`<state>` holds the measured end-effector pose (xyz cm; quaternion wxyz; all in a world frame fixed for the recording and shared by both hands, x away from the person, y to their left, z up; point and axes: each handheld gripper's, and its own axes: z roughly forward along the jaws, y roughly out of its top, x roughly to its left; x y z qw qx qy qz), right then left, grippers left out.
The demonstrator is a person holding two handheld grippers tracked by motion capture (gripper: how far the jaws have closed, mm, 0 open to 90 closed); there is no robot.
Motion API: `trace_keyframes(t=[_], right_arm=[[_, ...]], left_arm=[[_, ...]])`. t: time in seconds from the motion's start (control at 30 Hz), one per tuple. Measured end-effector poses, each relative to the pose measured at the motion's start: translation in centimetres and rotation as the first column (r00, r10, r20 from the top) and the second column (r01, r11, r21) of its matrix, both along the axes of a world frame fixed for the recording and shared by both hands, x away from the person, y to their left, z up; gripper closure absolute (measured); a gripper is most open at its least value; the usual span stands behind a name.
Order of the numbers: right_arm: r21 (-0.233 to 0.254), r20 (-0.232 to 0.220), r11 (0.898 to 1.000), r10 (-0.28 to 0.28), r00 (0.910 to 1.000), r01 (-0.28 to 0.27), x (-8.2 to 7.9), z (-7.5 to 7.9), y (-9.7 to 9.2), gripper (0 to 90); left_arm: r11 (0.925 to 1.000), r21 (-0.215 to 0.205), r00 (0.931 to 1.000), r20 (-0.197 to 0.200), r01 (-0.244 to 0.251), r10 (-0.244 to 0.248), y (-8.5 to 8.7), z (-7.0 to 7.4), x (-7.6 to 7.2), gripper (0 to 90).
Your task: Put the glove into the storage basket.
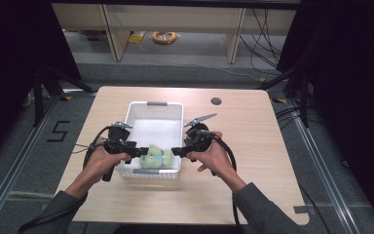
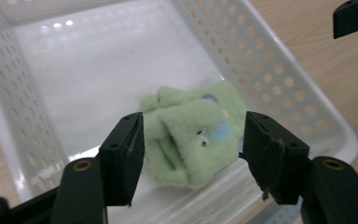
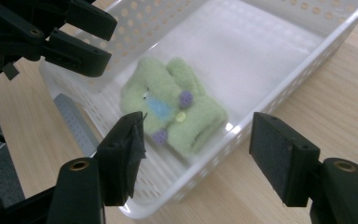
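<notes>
Green folded cloth (image 1: 157,156) lies in near end of white basket (image 1: 148,106) on wooden table (image 1: 253,146). Left gripper (image 1: 142,151) and right gripper (image 1: 174,151) flank it above, both with jaws apart, holding nothing.

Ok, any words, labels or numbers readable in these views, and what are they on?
"5": black tape mark on the floor left of the table.
Nothing readable on the white basket or the folded green cloth lying in it; the cloth's small patches are shapes, not letters.
</notes>
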<state>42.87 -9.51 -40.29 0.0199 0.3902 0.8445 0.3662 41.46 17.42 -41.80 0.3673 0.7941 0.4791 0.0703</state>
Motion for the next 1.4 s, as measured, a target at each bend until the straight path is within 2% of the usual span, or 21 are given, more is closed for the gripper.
trace_keyframes(t=[0.1,0.13,0.27,0.3,0.33,0.43,0.47,0.53,0.63,0.73,0.8,0.83,0.87,0.97,1.0,1.07,1.27,1.3,1.33,1.37,1.4], right_arm=[[0.026,0.024,1.0,0.013,0.9996,-0.014,-0.3,0.0,-1.2,35.1],[0.039,0.016,0.999,0.006,0.9999,-0.007,-0.5,0.0,-1.5,35.1],[0.062,0.038,0.998,-0.008,0.9992,0.005,-1.0,-0.1,-2.8,34.5],[0.075,0.019,0.997,-0.014,0.9997,0.013,-1.2,0.0,-3.1,34.6],[0.076,0.043,0.997,-0.002,0.9991,-0.002,-1.1,0.0,-3.4,34.5],[0.078,0.064,0.997,-0.006,0.9979,0.001,-1.6,0.0,-4.2,34.0],[0.092,0.054,0.996,-0.022,0.9983,0.017,-1.9,0.1,-4.4,34.0],[0.092,0.067,0.996,-0.024,0.9975,0.017,-2.2,0.1,-5.1,33.6],[0.1,0.08,0.995,-0.033,0.9963,0.024,-2.6,0.1,-6.1,33.5],[0.125,0.065,0.991,-0.046,0.9969,0.037,-3.1,-0.1,-6.7,33.4],[0.123,0.083,0.992,-0.043,0.9956,0.033,-3.3,-0.2,-7.2,33.3],[0.111,0.092,0.993,-0.051,0.9944,0.041,-3.5,-0.2,-7.5,33.2],[0.121,0.083,0.992,-0.053,0.9952,0.043,-3.7,-0.3,-7.6,33.1],[0.14,0.105,0.99,-0.048,0.9933,0.033,-4.1,-0.6,-8.2,32.5],[0.152,0.105,0.987,-0.064,0.9924,0.047,-4.4,-0.6,-8.2,32.4],[0.145,0.117,0.989,-0.055,0.9916,0.038,-4.6,-0.7,-8.6,32.2],[0.176,0.131,0.983,-0.073,0.9887,0.05,-6.1,-1.4,-9.7,31.4],[0.168,0.142,0.985,-0.063,0.9878,0.039,-6.1,-1.6,-10.0,31.3],[0.18,0.12,0.982,-0.083,0.9894,0.061,-6.4,-1.8,-10.1,31.3],[0.155,0.137,0.987,-0.07,0.9881,0.049,-6.4,-2.0,-10.5,31.0],[0.168,0.112,0.984,-0.082,0.9904,0.062,-6.6,-2.1,-10.4,30.9]], left_arm=[[0.9997,-0.017,0.9999,-0.002,0.016,-0.017,-0.7,0.1,-0.7,36.0],[0.9994,-0.028,0.9998,0.003,0.021,-0.021,-1.0,0.1,-1.0,35.3],[0.9974,-0.061,0.9992,0.016,0.039,-0.038,-2.0,0.4,-2.0,32.7],[0.9969,-0.06,0.9986,0.017,0.05,-0.049,-2.1,0.4,-2.1,32.0],[0.9962,-0.069,0.9985,0.021,0.052,-0.051,-2.3,0.4,-2.4,31.6],[0.994,-0.09,0.9978,0.025,0.063,-0.061,-2.9,0.3,-3.0,30.2],[0.9936,-0.088,0.9972,0.029,0.071,-0.069,-3.0,0.3,-3.2,29.8],[0.9927,-0.089,0.9964,0.031,0.081,-0.079,-3.4,0.3,-3.6,29.2],[0.9908,-0.106,0.996,0.038,0.084,-0.081,-3.9,0.3,-4.2,28.9],[0.9877,-0.124,0.9949,0.045,0.095,-0.09,-4.3,0.4,-4.8,28.3],[0.9841,-0.15,0.9946,0.054,0.096,-0.088,-4.8,0.4,-5.2,28.0],[0.9825,-0.151,0.9931,0.06,0.109,-0.101,-5.0,0.4,-5.4,28.0],[0.9823,-0.147,0.9917,0.071,0.117,-0.107,-5.1,0.4,-5.6,28.0],[0.9841,-0.124,0.9882,0.103,0.126,-0.114,-5.4,0.5,-6.0,28.0],[0.9836,-0.129,0.9879,0.106,0.126,-0.113,-5.6,0.5,-6.2,28.0],[0.9814,-0.147,0.9881,0.109,0.124,-0.108,-5.9,0.4,-6.5,28.0],[0.9748,-0.161,0.9831,0.124,0.154,-0.135,-6.8,-0.1,-7.6,27.9],[0.9742,-0.156,0.9815,0.126,0.163,-0.144,-6.9,-0.2,-7.8,27.9],[0.9723,-0.162,0.9813,0.122,0.168,-0.149,-7.1,-0.3,-8.1,27.8],[0.9721,-0.164,0.9814,0.121,0.168,-0.149,-7.2,-0.4,-8.2,27.8],[0.9708,-0.161,0.9798,0.121,0.178,-0.159,-7.4,-0.6,-8.5,27.8]])
